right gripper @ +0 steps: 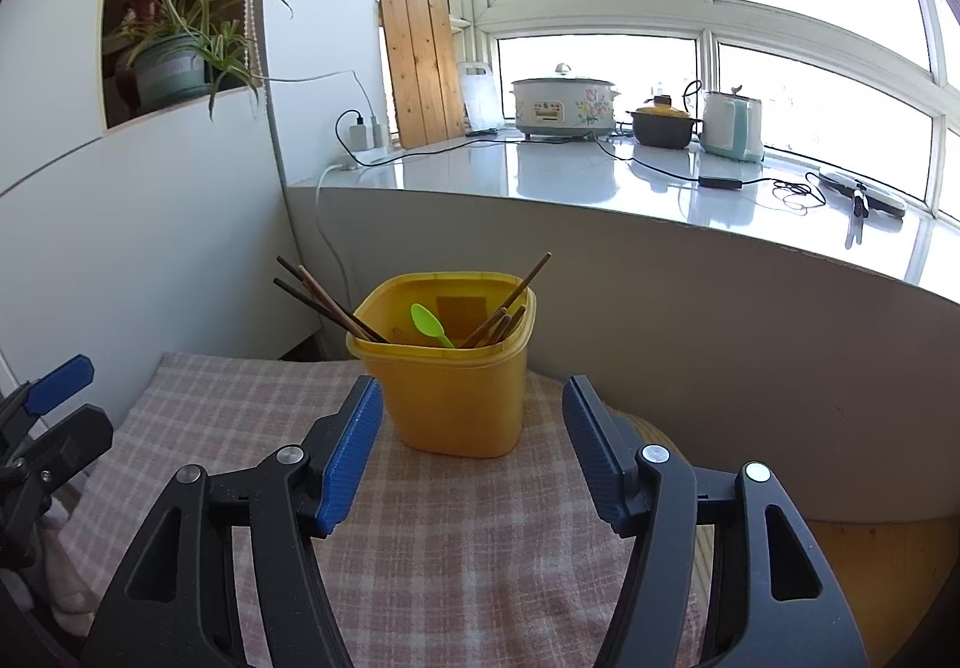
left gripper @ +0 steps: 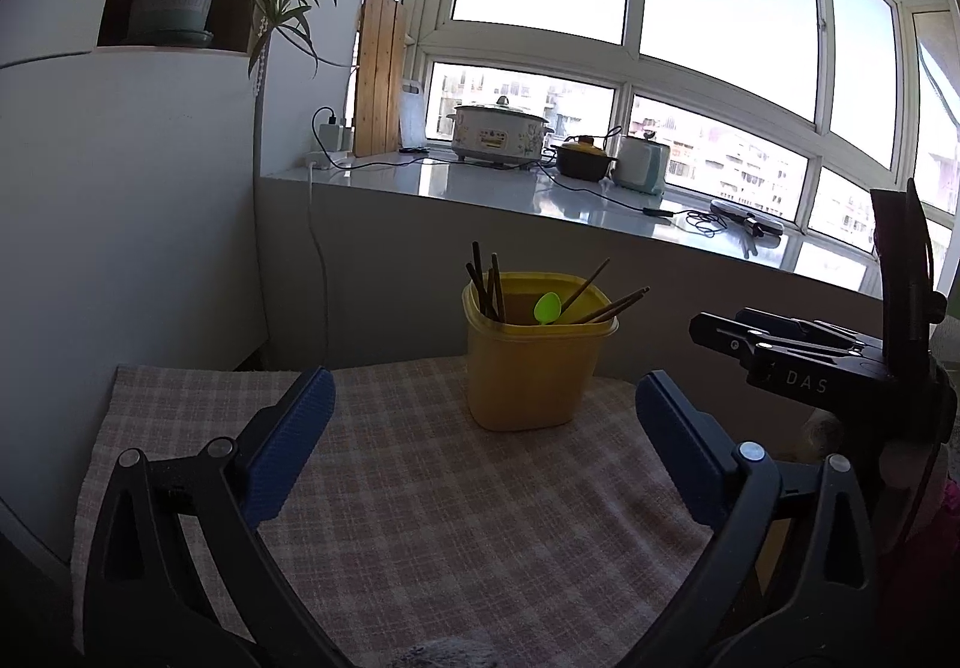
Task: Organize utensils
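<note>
A yellow plastic container (left gripper: 531, 368) (right gripper: 450, 386) stands upright on a pink checked cloth (left gripper: 420, 518) (right gripper: 240, 410). Several brown chopsticks (left gripper: 489, 287) (right gripper: 324, 302) lean out of it, with a green spoon (left gripper: 547, 308) (right gripper: 429, 324) among them. My left gripper (left gripper: 483, 404) is open wide, short of the container, nothing between its blue pads (left gripper: 288, 446). My right gripper (right gripper: 471, 410) is open too, its tips on either side of the container's lower part without touching it. The right gripper's black frame (left gripper: 798, 350) shows at the right of the left wrist view.
Behind the table runs a white windowsill counter (left gripper: 480, 188) (right gripper: 570, 170) with a slow cooker (right gripper: 564, 107), a dark pot (right gripper: 663, 125), a kettle (right gripper: 732, 125) and cables. A potted plant (right gripper: 174, 62) sits in a wall niche at left. The table's wooden edge (right gripper: 870, 560) shows at right.
</note>
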`<control>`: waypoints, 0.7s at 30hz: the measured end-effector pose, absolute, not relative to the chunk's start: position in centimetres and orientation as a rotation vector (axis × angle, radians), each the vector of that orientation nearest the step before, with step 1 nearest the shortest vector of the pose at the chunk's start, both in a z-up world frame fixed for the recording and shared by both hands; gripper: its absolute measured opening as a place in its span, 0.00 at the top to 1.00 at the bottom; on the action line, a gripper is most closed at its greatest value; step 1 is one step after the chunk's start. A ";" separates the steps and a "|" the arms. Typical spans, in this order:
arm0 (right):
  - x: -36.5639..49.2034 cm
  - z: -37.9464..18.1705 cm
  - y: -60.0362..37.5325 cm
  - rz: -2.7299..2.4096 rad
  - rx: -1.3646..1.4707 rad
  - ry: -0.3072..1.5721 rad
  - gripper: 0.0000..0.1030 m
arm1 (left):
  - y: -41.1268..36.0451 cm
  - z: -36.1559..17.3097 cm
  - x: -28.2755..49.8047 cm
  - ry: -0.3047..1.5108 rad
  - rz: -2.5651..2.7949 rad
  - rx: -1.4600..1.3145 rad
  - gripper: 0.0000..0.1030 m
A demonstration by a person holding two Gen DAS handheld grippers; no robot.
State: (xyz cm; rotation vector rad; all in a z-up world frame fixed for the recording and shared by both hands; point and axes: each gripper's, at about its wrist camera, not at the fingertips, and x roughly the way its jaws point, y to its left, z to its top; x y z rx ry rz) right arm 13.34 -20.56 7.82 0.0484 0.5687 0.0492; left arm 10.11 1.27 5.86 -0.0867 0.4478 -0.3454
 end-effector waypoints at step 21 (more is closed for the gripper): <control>12.0 7.1 -20.4 -0.059 0.014 0.530 0.18 | 1.4 4.8 9.1 0.475 -0.206 -0.007 0.00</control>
